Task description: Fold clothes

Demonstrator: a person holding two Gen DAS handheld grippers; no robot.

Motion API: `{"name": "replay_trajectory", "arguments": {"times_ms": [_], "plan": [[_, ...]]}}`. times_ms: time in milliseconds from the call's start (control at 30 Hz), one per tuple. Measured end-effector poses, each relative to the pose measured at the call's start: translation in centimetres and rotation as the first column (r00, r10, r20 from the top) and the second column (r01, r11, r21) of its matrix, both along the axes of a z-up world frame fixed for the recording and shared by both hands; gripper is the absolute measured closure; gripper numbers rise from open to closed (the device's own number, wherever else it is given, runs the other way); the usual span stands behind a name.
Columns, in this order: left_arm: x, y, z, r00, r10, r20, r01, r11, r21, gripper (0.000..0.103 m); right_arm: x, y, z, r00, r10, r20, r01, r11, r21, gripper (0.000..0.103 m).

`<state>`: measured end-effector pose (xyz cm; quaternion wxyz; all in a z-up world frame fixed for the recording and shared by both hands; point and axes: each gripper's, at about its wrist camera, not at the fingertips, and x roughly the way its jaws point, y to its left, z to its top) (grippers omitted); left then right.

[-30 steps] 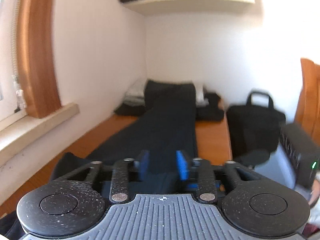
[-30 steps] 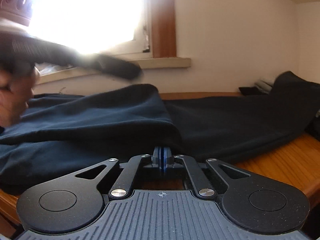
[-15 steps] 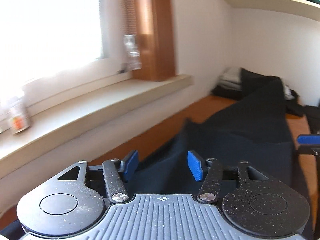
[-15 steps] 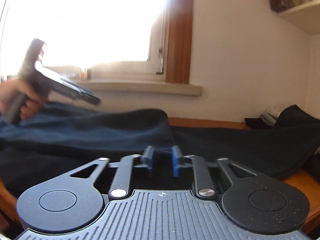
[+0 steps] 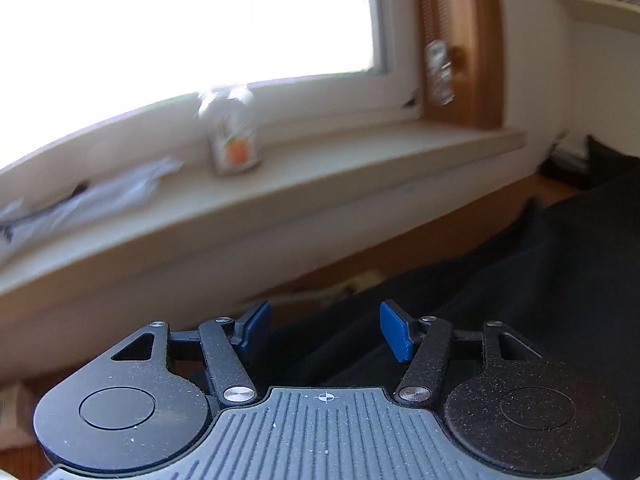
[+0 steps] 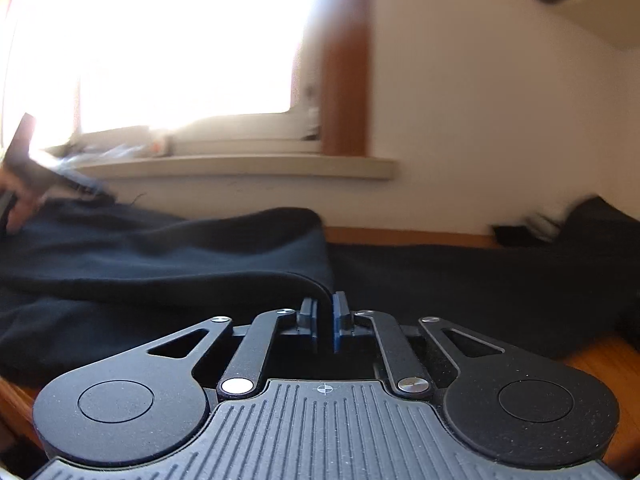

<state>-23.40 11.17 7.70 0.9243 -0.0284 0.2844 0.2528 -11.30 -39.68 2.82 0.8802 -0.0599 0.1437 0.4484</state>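
A dark navy garment (image 6: 160, 256) lies spread along the wooden table (image 6: 600, 356), its left part folded over in a thick layer. My right gripper (image 6: 325, 300) is at the folded layer's corner, its blue pads shut on the curved cloth edge. My left gripper (image 5: 323, 314) hovers over the garment (image 5: 500, 300) near the window wall. Its jaws are opening, and the cloth lies beneath them, not pinched. In the right wrist view the left gripper (image 6: 92, 190) shows blurred at the far left, held by a hand (image 6: 20, 208).
A windowsill (image 5: 360, 172) runs along the wall with a small bottle (image 5: 234, 140) and a clear plastic wrapper (image 5: 100, 196) on it. More dark clothes (image 6: 600, 220) are piled at the table's far end. A shelf (image 5: 600, 4) hangs above.
My left gripper has swung left toward the window and its jaws have widened. My right gripper's jaws parted half a second ago and have come together again on the fold's edge.
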Motion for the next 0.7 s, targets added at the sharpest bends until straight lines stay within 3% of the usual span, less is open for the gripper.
{"name": "replay_trajectory", "arguments": {"times_ms": [167,333,433,533,700], "plan": [[-0.5,0.1,-0.7,1.0,0.011,-0.015,-0.011,1.0,0.004,0.037,0.1,-1.4,-0.9,0.997,0.002,-0.074,-0.001,1.0,0.021,0.097],[0.7,-1.5,0.2,1.0,-0.018,-0.017,0.019,0.999,0.051,0.037,0.2,-2.6,1.9,1.0,0.007,-0.022,-0.006,0.999,0.053,0.095],[2.9,-3.4,1.0,0.993,-0.115,-0.019,0.116,0.991,0.063,0.038,0.1,-2.2,3.3,1.0,0.025,0.017,-0.026,0.998,0.049,0.092],[6.1,-5.0,1.0,0.978,-0.198,-0.068,0.204,0.974,0.099,0.046,0.4,1.1,4.4,0.995,0.085,0.044,-0.086,0.996,0.011,0.092],[9.2,-5.2,-0.1,0.958,-0.275,-0.081,0.277,0.961,0.016,0.067,2.6,9.3,5.6,0.98,0.196,0.044,-0.191,0.977,-0.098,0.087]]}}
